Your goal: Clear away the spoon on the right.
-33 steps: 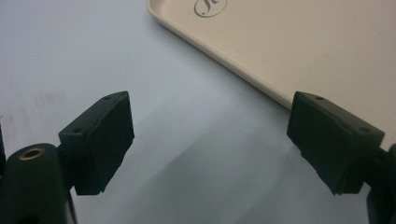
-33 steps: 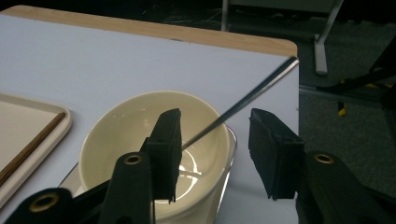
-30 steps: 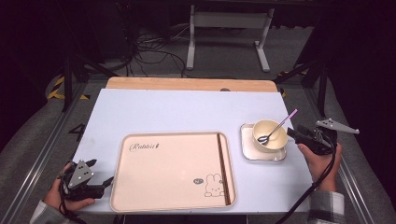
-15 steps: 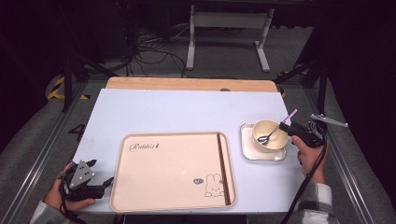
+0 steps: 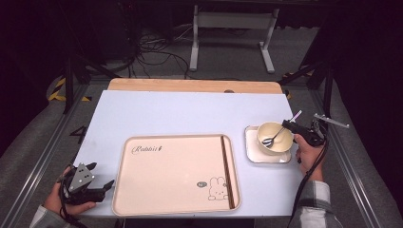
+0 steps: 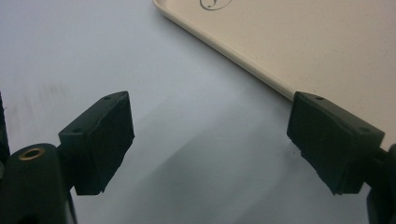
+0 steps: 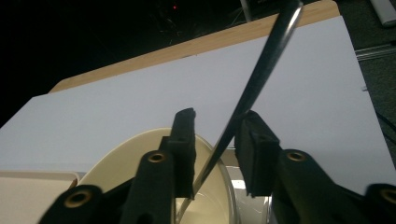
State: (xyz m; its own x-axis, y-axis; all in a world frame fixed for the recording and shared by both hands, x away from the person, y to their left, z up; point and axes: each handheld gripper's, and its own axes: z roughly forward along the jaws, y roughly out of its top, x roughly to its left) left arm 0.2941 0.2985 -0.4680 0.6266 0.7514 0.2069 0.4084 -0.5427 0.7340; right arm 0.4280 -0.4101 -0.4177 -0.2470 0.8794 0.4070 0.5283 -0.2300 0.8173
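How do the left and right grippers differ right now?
The left gripper has its jaws spread wide over bare white table beside the beige rectangular tray; the right gripper has narrower jaws either side of a metal spoon handle over the cream bowl. Whether they pinch the handle is unclear. Both have black jaws.

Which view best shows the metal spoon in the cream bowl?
The high view: the metal spoon shows whole, head in the cream bowl. The right gripper view gives just its handle between the jaws.
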